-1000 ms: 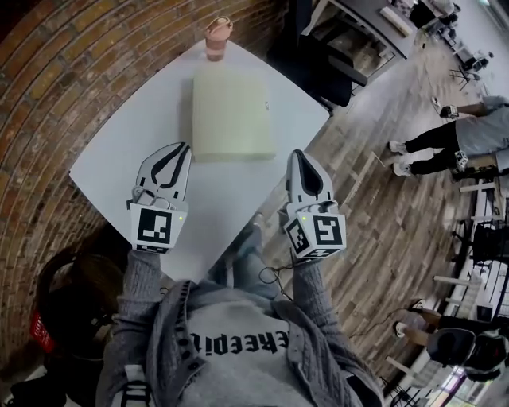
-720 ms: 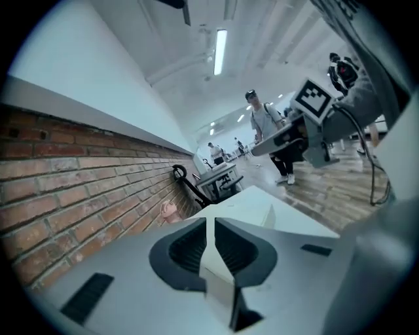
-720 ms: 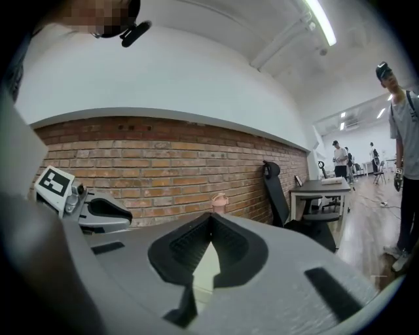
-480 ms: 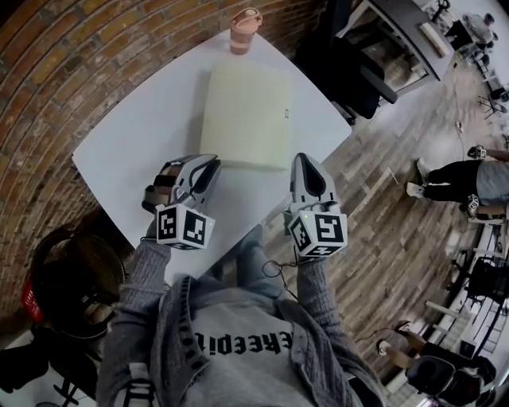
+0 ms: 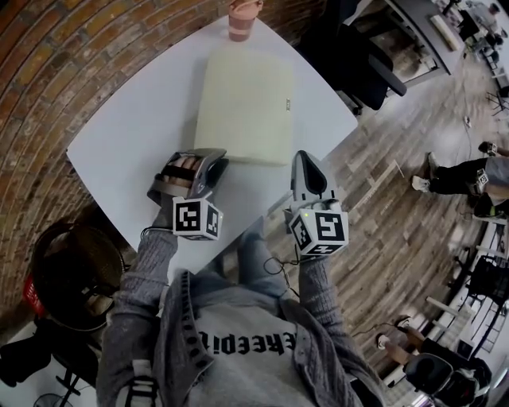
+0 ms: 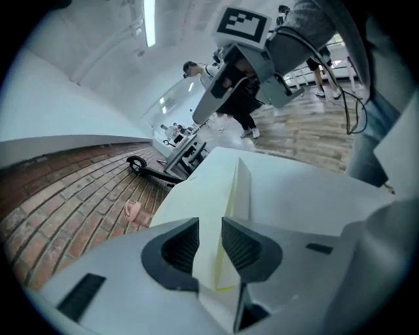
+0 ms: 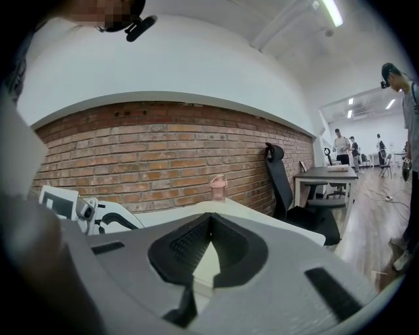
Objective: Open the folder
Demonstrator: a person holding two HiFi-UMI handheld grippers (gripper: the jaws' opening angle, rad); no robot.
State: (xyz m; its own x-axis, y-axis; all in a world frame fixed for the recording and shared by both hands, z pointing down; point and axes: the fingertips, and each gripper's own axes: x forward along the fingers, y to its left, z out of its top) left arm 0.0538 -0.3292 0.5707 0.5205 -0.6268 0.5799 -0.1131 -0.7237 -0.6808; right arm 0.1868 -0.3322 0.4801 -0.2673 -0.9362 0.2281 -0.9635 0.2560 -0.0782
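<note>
The folder (image 5: 245, 107) lies unopened on the desk (image 5: 127, 135). My released left gripper (image 5: 219, 165) aims at its 7 o'clock corner; my right gripper (image 5: 305, 157) is clenched, empty.

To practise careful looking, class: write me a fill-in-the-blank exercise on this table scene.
The folder on the white table is not open but ___.
The cup behind it is coloured ___.
The left gripper has its jaws ___.
The right gripper has its jaws ___.
Missing: closed; pink; apart; together.
</note>
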